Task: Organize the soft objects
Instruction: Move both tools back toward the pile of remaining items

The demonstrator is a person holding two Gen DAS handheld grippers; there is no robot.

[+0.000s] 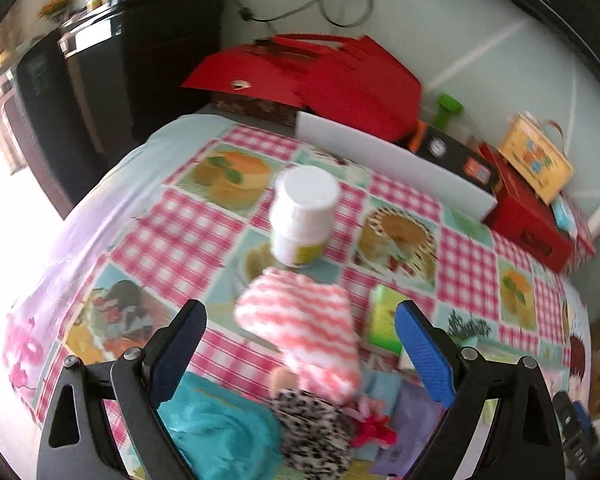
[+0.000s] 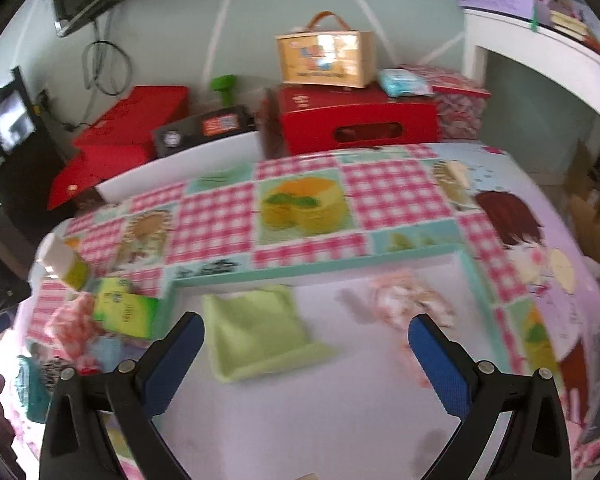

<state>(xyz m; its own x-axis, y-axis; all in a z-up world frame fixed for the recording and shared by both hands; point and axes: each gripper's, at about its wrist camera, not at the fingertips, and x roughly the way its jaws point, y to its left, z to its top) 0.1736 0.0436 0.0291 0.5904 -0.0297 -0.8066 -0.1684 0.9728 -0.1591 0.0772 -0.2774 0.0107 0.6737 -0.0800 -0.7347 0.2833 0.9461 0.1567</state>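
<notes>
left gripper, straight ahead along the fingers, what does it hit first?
Most likely the pink-and-white striped fuzzy cloth, which lies between the open left gripper fingers. The white bottle stands behind it on the table. Motion blur makes depth uncertain.

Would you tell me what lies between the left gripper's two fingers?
In the left wrist view, a pink-and-white striped fluffy cloth lies between the open fingers of the left gripper, with a teal cloth and a black-and-white spotted cloth nearer the camera.
</notes>
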